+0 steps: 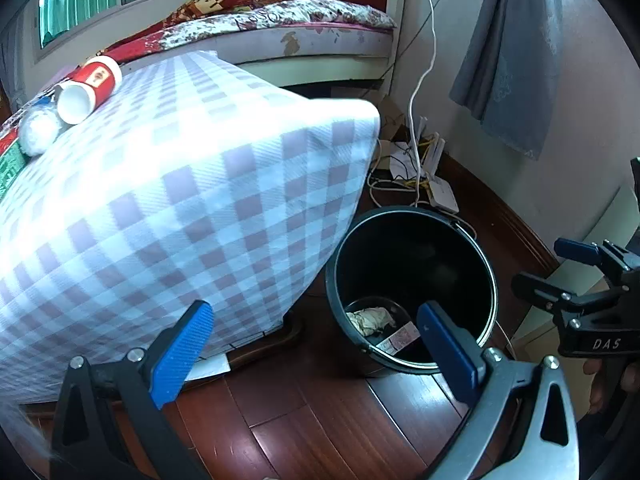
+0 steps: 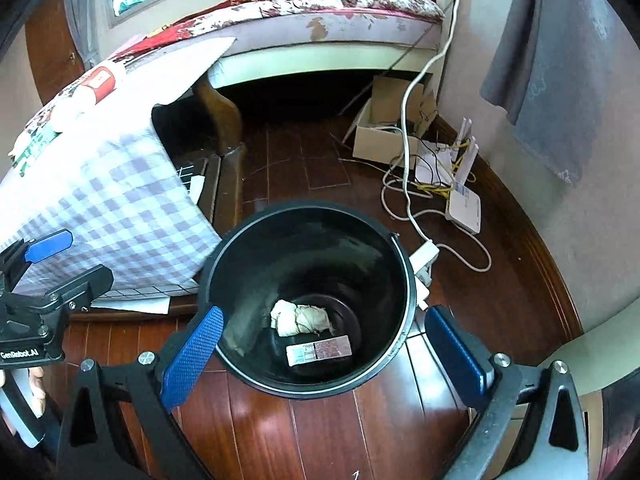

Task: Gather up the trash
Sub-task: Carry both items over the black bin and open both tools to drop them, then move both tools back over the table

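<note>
Both the left gripper (image 1: pixel 316 354) and the right gripper (image 2: pixel 324 354) are spread and empty above the black bin (image 2: pixel 400 280). The crumpled paper (image 2: pixel 302 318) and a small pack (image 2: pixel 319 351) lie inside. Next trash waits on the checked table (image 1: pixel 180 200): the red cups (image 1: pixel 90 88) (approach them slowly, from the side).

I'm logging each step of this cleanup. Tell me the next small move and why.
Probably swing the left gripper back up to the checked tabletop for the red paper cup lying on its side. Both grippers are open and empty, the right gripper above the black bin, where a crumpled wad and a flat packet already lie.
</note>
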